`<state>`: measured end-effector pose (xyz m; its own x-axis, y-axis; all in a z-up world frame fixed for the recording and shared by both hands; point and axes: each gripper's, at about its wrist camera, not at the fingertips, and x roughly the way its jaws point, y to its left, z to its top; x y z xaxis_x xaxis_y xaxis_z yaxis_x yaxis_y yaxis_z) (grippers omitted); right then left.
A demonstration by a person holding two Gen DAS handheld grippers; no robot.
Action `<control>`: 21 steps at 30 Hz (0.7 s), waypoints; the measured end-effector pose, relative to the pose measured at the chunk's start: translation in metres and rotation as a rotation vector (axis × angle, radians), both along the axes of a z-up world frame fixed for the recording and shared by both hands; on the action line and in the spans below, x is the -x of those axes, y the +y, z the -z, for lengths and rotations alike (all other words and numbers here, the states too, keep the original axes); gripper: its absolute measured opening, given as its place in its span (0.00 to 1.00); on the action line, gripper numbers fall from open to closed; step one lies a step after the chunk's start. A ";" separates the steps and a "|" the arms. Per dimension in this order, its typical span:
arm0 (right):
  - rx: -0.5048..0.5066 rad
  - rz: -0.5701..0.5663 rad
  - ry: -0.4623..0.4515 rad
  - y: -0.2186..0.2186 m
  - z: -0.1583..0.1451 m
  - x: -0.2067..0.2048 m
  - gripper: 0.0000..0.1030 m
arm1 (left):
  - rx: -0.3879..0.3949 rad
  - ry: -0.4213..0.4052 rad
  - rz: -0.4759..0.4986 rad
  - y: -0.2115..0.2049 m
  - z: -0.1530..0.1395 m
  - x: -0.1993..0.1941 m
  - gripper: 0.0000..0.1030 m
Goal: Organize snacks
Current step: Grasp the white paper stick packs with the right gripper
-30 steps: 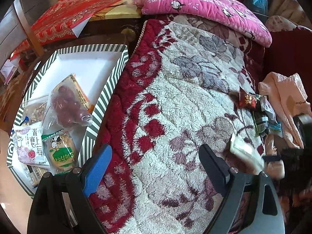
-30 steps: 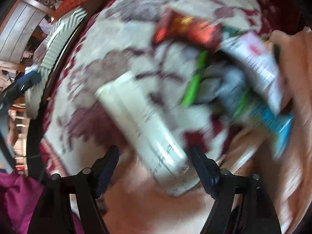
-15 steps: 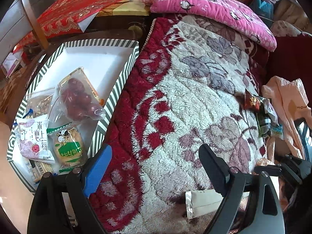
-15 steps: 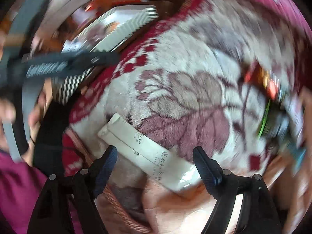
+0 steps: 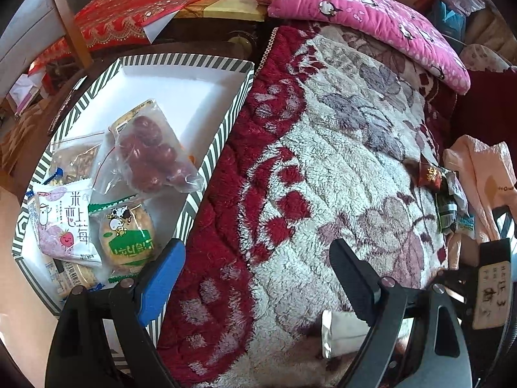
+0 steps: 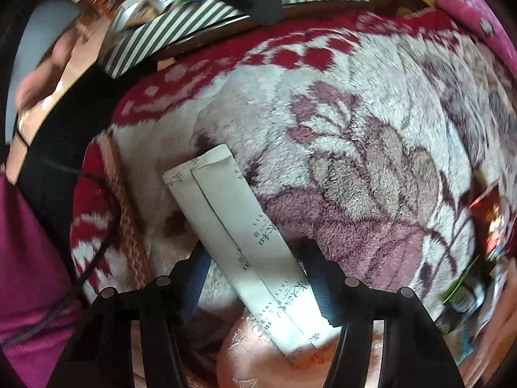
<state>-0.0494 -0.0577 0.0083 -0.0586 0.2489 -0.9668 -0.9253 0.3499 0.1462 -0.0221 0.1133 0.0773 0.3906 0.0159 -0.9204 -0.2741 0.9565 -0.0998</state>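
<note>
Fingers of the left gripper [image 5: 255, 278] are standing wide and released, gripping nothing, hovering over the seam between the striped box [image 5: 223, 135] and the fleece blanket [image 5: 339, 174]. Scanning left to right in the left wrist view: box is already holding several snacks, a pink-printed packet [image 5: 63, 223], a green-labelled biscuit pack [image 5: 127, 236] and a clear bag of red dates [image 5: 148, 152]; blanket is lying bare through its middle; a small heap of loose snacks [image 5: 447, 200] is waiting at the far right edge, next to a peach cloth [image 5: 481, 168]. Fingers of the right gripper [image 6: 255, 274] are closing around a long white sachet [image 6: 245, 236], which is lying slantwise on the blanket between them; right pad looks touching its edge, left pad not yet pressing, so the grip is judged unfinished. Step in hand, by my reading: picking up the sachet for the box. Next move is calling for a full clench on the thin flat packet, a clean lift off the pile, then a carry leftward over the striped rim, avoiding the left gripper.
</note>
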 end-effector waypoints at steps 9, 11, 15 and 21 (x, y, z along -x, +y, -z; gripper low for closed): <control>-0.136 0.433 0.048 -0.086 -0.014 -0.045 0.36 | 0.003 -0.009 0.087 -0.035 -0.001 -0.024 0.87; -0.159 0.584 0.039 -0.119 -0.017 -0.054 0.36 | 0.018 -0.012 0.127 -0.050 -0.002 -0.037 0.87; -0.109 0.712 0.042 -0.149 -0.007 -0.063 0.36 | 0.030 -0.011 0.227 -0.086 -0.003 -0.064 0.87; -0.150 0.793 0.075 -0.158 0.003 -0.075 0.43 | 0.044 0.017 0.310 -0.135 0.007 -0.109 0.87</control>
<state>0.0252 -0.2153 0.0051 0.1262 0.3704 -0.9203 -0.3961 0.8694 0.2955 0.0865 -0.0217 0.0705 0.3550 -0.1414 -0.9241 0.0275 0.9896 -0.1409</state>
